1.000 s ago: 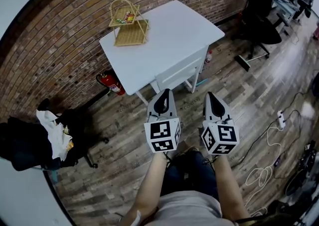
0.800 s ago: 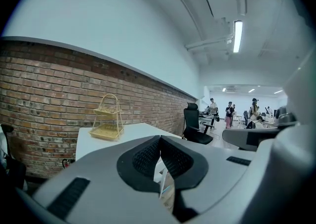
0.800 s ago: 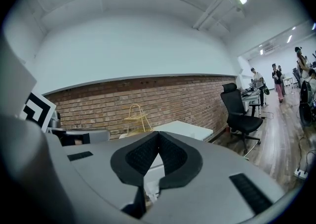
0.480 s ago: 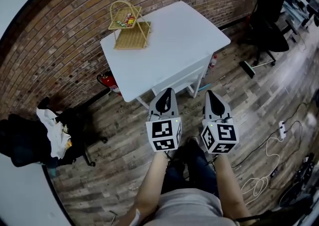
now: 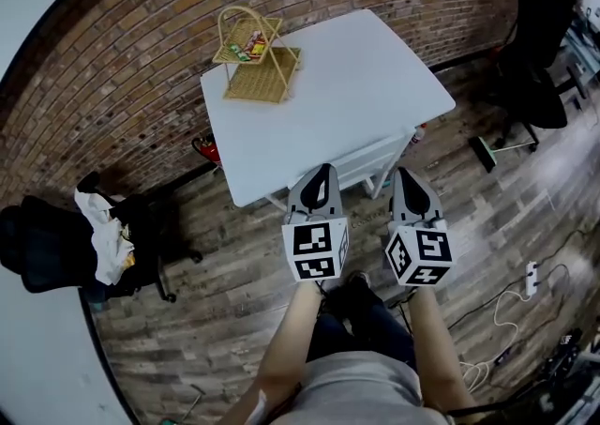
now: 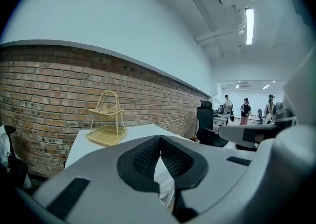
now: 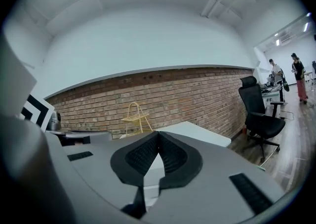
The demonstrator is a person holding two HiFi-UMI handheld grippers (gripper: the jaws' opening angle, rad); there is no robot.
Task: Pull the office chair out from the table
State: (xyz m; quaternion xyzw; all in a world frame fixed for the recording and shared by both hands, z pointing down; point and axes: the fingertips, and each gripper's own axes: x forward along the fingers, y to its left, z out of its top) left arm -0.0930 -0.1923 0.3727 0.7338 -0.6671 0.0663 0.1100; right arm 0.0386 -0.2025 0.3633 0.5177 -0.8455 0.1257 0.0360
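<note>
Office chair (image 5: pixel 536 85), black, is pictured at the far right of the head view, well apart from the white table (image 5: pixel 356 67) that fills the middle ground against the brick wall. It is not seen tucked under that table; its back is raised on the far side and its wheeled base shows on the wooden floor. A second chair (image 5: pixel 47 250), draped with clothes, is parked by the wall at far left. A white piece under the table's near edge cannot be identified. A wicker rack (image 5: pixel 253 57) is set on the table's far left corner. The left gripper (image 5: pixel 323 173) and right gripper (image 5: pixel 405 173) are held side by side, both aimed at the table's near edge. Each is clenched, its pads pressed together with nothing caught between. The office chair is judged to lie right of where both are pointed, so the right gripper is the nearer. A swing rightward would be called for before the backrest could be taken.
</note>
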